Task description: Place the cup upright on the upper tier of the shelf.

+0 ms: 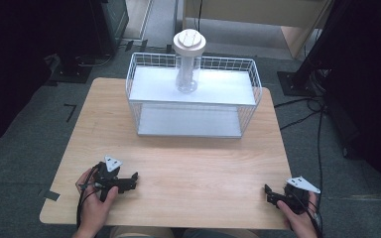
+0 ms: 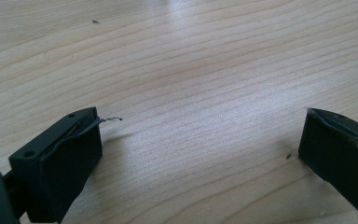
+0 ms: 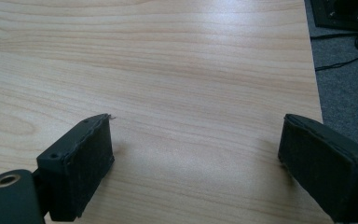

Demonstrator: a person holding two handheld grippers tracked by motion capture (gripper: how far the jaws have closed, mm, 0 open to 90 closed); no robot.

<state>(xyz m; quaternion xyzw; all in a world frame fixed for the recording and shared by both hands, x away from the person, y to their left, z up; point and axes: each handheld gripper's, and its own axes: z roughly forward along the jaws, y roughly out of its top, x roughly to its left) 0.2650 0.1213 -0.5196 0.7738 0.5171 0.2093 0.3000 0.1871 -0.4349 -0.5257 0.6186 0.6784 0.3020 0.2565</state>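
Observation:
A white wire rack (image 1: 250,101) with two white shelves stands at the far middle of the wooden table (image 1: 198,163). On its upper shelf a clear tall jar (image 1: 187,74) stands upright under a wide white lid (image 1: 189,41). My left gripper (image 1: 133,181) rests low over the near left of the table, held in a hand, far from the rack. In the left gripper view it (image 2: 200,135) is open over bare wood. My right gripper (image 1: 270,194) sits at the near right corner, and in the right gripper view it (image 3: 196,135) is open with nothing between its jaws.
The table's right edge (image 3: 314,84) runs close beside my right gripper, with grey floor and black cables (image 1: 307,106) beyond it. Dark stands (image 1: 297,79) and furniture ring the table. Bare wood lies between the grippers and the rack.

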